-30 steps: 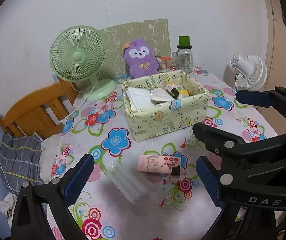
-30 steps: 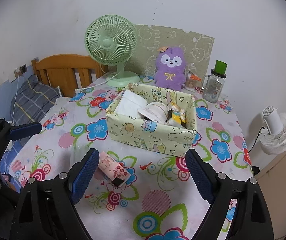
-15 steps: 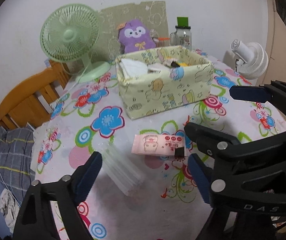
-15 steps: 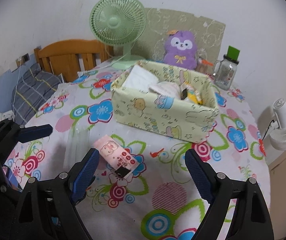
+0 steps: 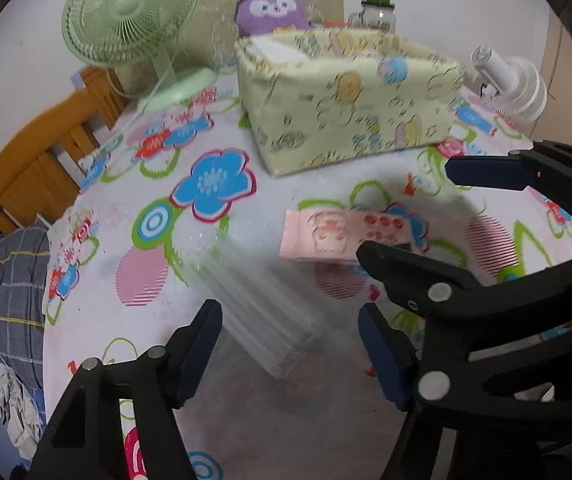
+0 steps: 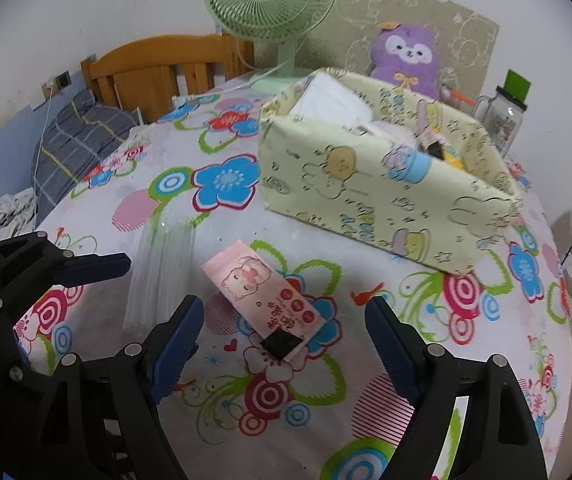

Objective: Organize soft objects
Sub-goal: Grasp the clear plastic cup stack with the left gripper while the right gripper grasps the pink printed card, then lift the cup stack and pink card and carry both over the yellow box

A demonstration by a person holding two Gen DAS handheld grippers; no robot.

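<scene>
Judging the clear tissue pack [image 5: 254, 300] light, soft and slippery, we would pinch across its short sides. It lies between the closing, still unclenched jaws of the left tool [image 5: 289, 344]. The pink pack [image 6: 264, 292] sits ahead of the right tool [image 6: 284, 340], also closing on nothing. Fabric box [image 6: 385, 196] beyond, on the counter [image 6: 325, 400].

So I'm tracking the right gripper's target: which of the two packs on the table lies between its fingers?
The pink pack with the cartoon face and black tab; the clear pack of white sheets lies beside it, toward the left gripper.
</scene>
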